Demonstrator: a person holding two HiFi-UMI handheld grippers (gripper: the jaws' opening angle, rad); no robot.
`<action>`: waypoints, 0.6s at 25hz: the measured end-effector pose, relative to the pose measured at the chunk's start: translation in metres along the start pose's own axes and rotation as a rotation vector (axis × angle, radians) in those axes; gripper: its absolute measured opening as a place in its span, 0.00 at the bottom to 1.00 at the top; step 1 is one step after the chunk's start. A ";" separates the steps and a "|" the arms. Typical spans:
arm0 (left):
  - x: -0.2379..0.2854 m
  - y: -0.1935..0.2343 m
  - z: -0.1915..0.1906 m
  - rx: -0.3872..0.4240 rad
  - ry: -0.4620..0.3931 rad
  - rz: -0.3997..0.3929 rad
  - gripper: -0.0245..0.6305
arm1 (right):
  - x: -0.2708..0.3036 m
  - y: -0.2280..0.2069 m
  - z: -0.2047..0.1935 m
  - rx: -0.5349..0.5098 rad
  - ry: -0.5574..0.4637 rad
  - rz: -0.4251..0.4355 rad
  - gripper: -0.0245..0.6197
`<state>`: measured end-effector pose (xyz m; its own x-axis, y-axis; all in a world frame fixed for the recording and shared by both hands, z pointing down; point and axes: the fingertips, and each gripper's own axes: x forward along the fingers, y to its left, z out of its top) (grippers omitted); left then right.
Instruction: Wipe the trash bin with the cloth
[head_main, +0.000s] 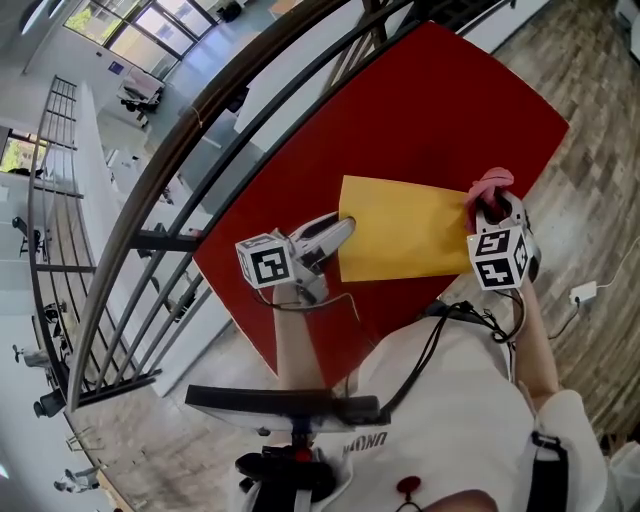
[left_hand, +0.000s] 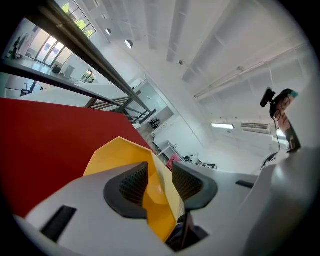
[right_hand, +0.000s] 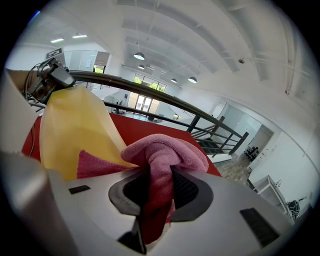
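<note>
A yellow trash bin (head_main: 405, 230) lies on the red table (head_main: 440, 110). My left gripper (head_main: 345, 228) is at the bin's left edge. In the left gripper view the thin yellow wall (left_hand: 120, 155) runs between the two pads of the left gripper (left_hand: 159, 182), with a gap at the left pad; the jaws are open around it. My right gripper (head_main: 490, 205) is at the bin's right edge, shut on a bunched pink cloth (head_main: 490, 183). In the right gripper view the cloth (right_hand: 165, 155) bulges out of the right gripper (right_hand: 160, 187) and lies against the yellow bin (right_hand: 75, 125).
A dark metal railing (head_main: 200, 130) runs along the table's far left side, with a drop to a lower floor beyond. Wooden flooring (head_main: 590, 200) lies to the right, with a white plug and cable (head_main: 583, 292) on it. The person's torso fills the bottom.
</note>
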<state>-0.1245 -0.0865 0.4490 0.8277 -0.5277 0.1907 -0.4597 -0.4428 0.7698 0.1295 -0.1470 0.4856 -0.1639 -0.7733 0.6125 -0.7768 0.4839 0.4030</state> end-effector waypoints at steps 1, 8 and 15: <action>0.005 -0.001 0.002 0.001 0.004 -0.004 0.25 | 0.000 0.000 0.001 -0.001 -0.002 0.000 0.18; 0.016 0.000 0.007 0.031 -0.032 0.049 0.15 | 0.000 -0.001 -0.001 0.000 -0.004 -0.006 0.18; 0.014 -0.006 0.010 0.097 -0.123 0.071 0.15 | -0.003 -0.002 -0.001 -0.006 0.005 -0.014 0.18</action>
<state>-0.1134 -0.0981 0.4410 0.7491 -0.6424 0.1615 -0.5491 -0.4659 0.6938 0.1318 -0.1448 0.4837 -0.1500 -0.7776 0.6107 -0.7754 0.4757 0.4152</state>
